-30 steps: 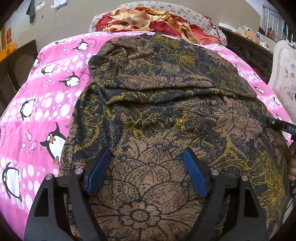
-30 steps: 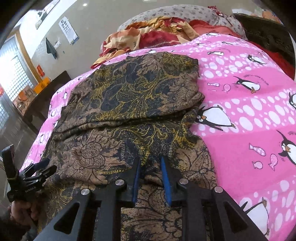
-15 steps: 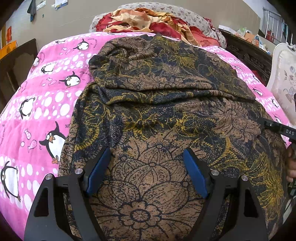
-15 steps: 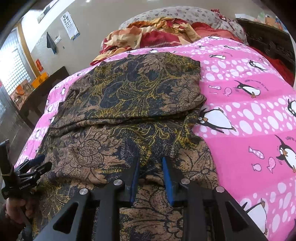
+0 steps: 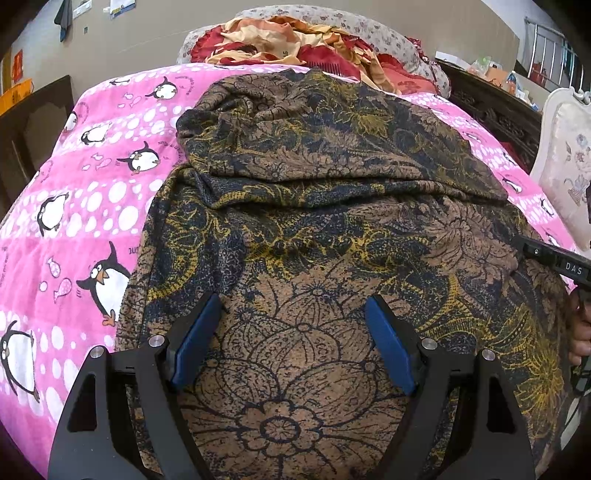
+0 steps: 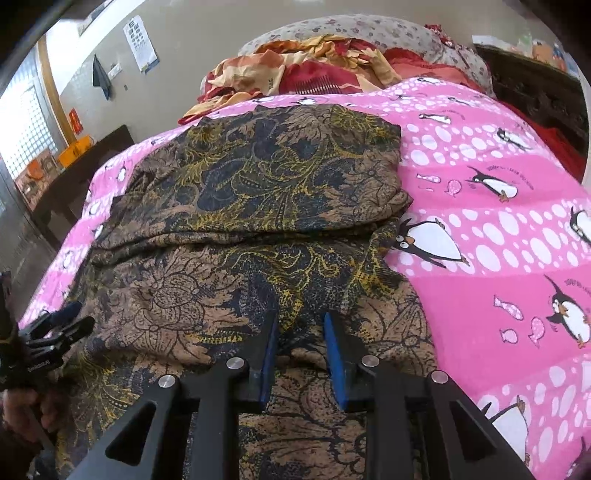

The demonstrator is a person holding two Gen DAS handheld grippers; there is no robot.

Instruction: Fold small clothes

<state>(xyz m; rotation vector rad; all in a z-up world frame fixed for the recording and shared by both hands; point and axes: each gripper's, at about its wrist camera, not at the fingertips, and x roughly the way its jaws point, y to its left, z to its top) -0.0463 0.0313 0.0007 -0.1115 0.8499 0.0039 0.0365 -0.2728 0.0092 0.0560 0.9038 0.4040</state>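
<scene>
Your left gripper [image 5: 293,314] stands wide, jaws apart over the brown patterned garment [image 5: 325,229], gripping nothing. Your right gripper [image 6: 300,326] is narrow, a fabric ridge between its pads; contact cannot be told. The garment lies part-folded on the pink penguin blanket [image 6: 498,266].

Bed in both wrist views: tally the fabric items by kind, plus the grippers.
Brown floral garment: 1
Pink penguin blanket: 1
Red and orange crumpled cloth: 1
Grey floral pillow: 1
Grippers: 2, left gripper, right gripper
Total: 6
</scene>
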